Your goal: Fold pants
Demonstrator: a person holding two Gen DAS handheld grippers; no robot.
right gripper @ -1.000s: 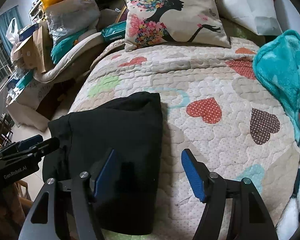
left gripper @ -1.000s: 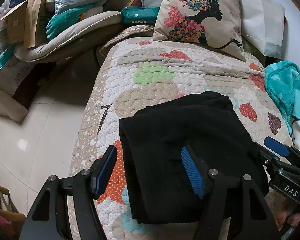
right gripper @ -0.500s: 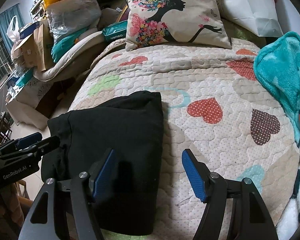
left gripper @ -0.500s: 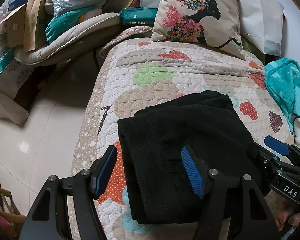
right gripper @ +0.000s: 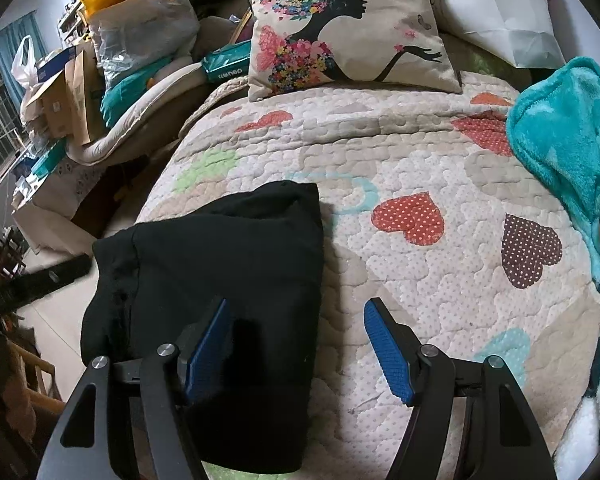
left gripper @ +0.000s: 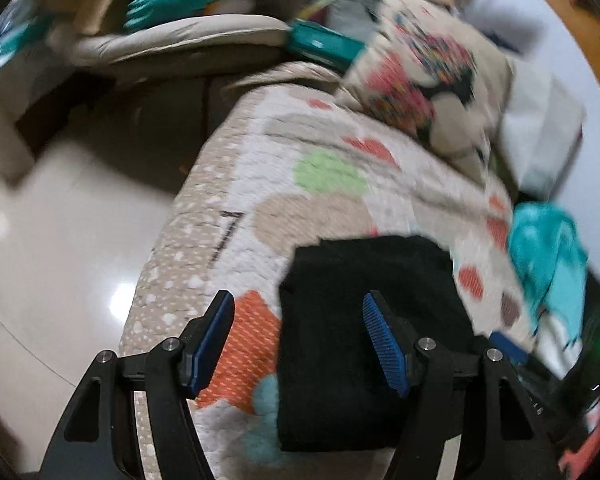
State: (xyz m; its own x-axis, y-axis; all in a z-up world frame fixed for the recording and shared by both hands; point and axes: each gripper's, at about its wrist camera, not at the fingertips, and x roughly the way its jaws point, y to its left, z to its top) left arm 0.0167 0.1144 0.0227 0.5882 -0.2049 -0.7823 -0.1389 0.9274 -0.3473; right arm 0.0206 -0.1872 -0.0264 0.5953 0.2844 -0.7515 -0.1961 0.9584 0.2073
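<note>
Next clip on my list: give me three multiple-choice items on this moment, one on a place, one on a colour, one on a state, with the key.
1. Where do the pants lie?
A. on the floor
B. on the heart-patterned quilt
C. on the pillow

2. What colour are the pants?
A. black
B. red
C. white

3. How is the right gripper?
A. shut on the pants
B. shut on the blanket
C. open, gripping nothing

Key: 1 B, the quilt shows around them; 2 A, the fabric is plainly black; 3 C, a wide gap parts its blue pads.
</note>
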